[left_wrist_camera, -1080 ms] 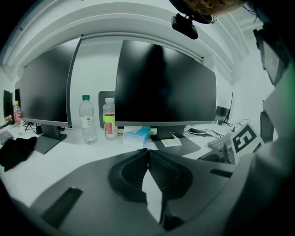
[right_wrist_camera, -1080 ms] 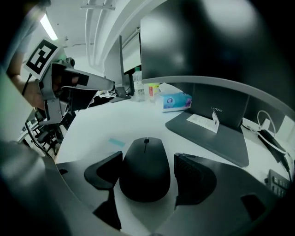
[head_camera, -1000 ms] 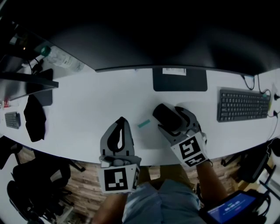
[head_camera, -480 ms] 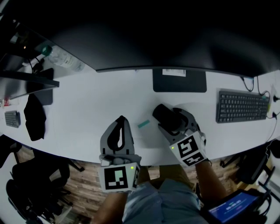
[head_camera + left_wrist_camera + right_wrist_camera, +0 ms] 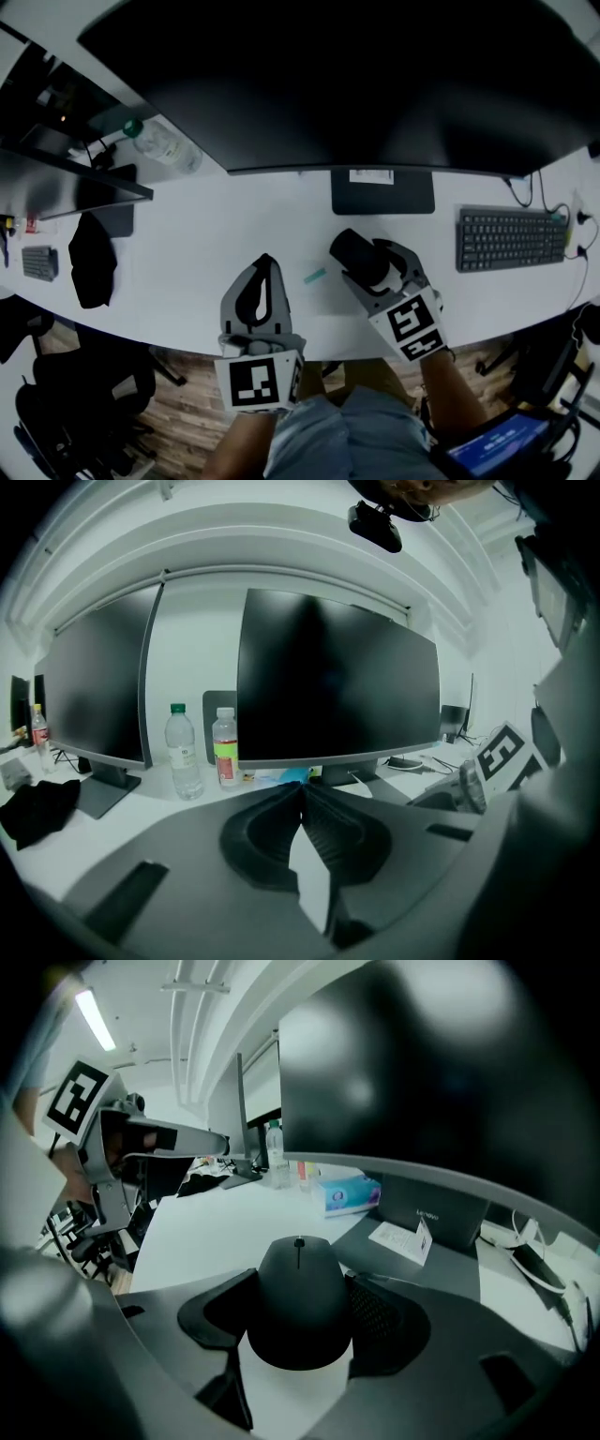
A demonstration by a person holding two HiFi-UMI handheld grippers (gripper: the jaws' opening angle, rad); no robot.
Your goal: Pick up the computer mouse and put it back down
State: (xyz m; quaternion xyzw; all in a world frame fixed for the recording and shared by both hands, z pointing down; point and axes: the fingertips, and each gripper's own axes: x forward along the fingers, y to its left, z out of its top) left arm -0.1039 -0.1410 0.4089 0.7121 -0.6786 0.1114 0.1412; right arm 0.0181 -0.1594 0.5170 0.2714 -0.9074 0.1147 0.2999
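— Fingers on your right gripper [image 5: 358, 255]: how do they stand?

— Wide, but not free. Your right jaws have just been closing, and the computer mouse [image 5: 298, 1309] sits squarely between them. One ribbed pad bears on each flank of it, so you have it clamped.

— And my left gripper [image 5: 302, 787]?

— Its jaws are together with the tips meeting, and nothing is between them. It hangs over the near edge of the desk [image 5: 187, 248] and points toward the monitor [image 5: 375, 84], off to the left of the mouse and apart from it.

— Where exactly is the mouse?

— In your right gripper's hold over the white desk, a little right of centre, between the stand base [image 5: 382, 191] and the desk's near edge. The keyboard [image 5: 511, 239] lies well off to its right. From your right gripper view a tissue box [image 5: 349, 1192] stands farther back on the desk, beyond the mouse. I cannot tell whether the mouse rests on the desktop or hangs just above it.

— How does it look?

— Matte black, smooth and domed, with a thin scroll wheel on its centre line near the far end. Its nose points away from your hand and its broad rear faces the gripper's body. It sits level between the pads, not tipped to either side.
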